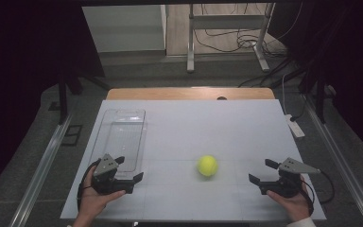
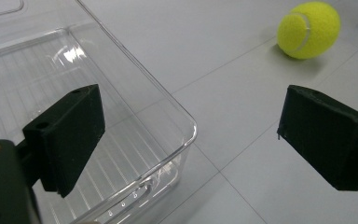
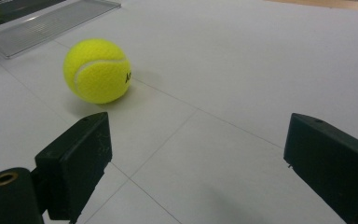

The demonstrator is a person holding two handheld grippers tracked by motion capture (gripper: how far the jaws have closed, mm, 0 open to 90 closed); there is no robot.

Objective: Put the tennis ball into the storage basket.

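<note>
White table (image 1: 194, 123), tennis ball (image 1: 207, 165) btwn both open grippers, untouched

Bright table (image 1: 246, 127) under overhead light (dark surroundings); glare on the clear tray (image 2: 121, 93); mild softness.

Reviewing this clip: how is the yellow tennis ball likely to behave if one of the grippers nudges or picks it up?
The tennis ball is round and lies free on the flat white table, so a nudge would probably send it rolling. Its fuzzy felt should give the pads some grip. It looks wide, so the right gripper, open and empty beside it, likely needs nearly its full spread.
</note>
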